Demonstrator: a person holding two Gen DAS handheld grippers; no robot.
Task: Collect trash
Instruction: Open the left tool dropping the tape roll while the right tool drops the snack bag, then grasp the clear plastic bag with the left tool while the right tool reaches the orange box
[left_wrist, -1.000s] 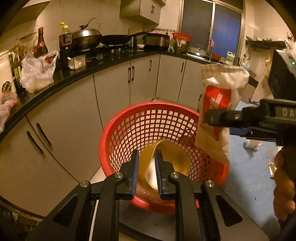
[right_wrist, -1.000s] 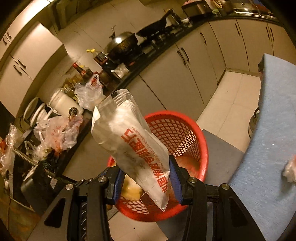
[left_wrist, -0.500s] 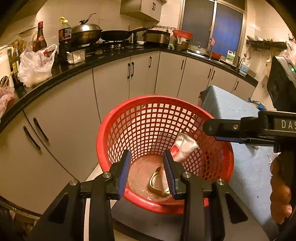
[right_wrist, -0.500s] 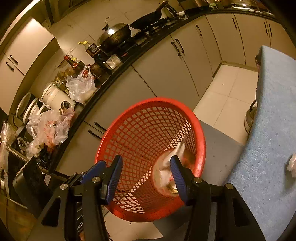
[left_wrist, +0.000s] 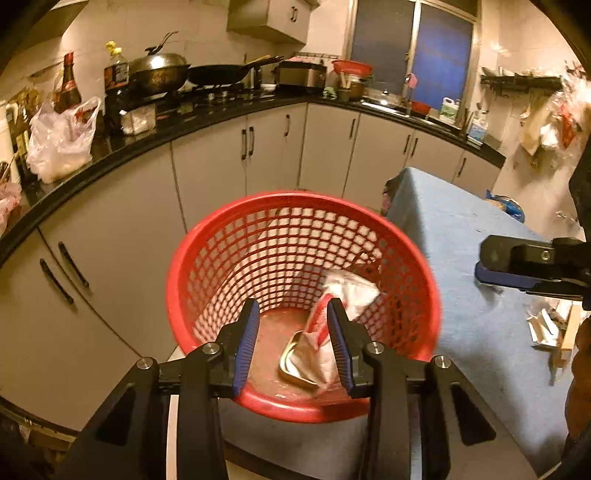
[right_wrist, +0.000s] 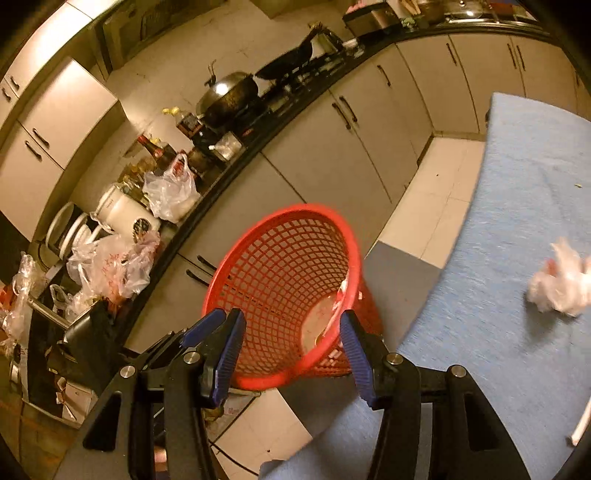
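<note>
A red mesh basket (left_wrist: 207, 254) stands beside the blue-covered table (left_wrist: 450, 221); it also shows in the right wrist view (right_wrist: 258, 266). Inside it lie a white and red snack bag (left_wrist: 347, 295) and a metal tray (left_wrist: 295, 363). My left gripper (left_wrist: 291, 339) is open and empty above the basket's near rim. My right gripper (right_wrist: 291, 350) is open and empty, back over the table edge; one of its fingers (left_wrist: 517, 258) shows at the right of the left wrist view. A crumpled white wrapper (right_wrist: 557, 284) lies on the table.
A black counter (left_wrist: 147, 129) with pans, bottles and plastic bags (left_wrist: 59, 140) runs along grey cabinets. More scraps (left_wrist: 546, 325) lie on the table at the right. Tiled floor (right_wrist: 436, 206) shows between the table and the cabinets.
My right gripper opened and let the snack bag fall into the basket, then pulled back toward the table. My left gripper opened wider; the basket sits farther from both cameras.
</note>
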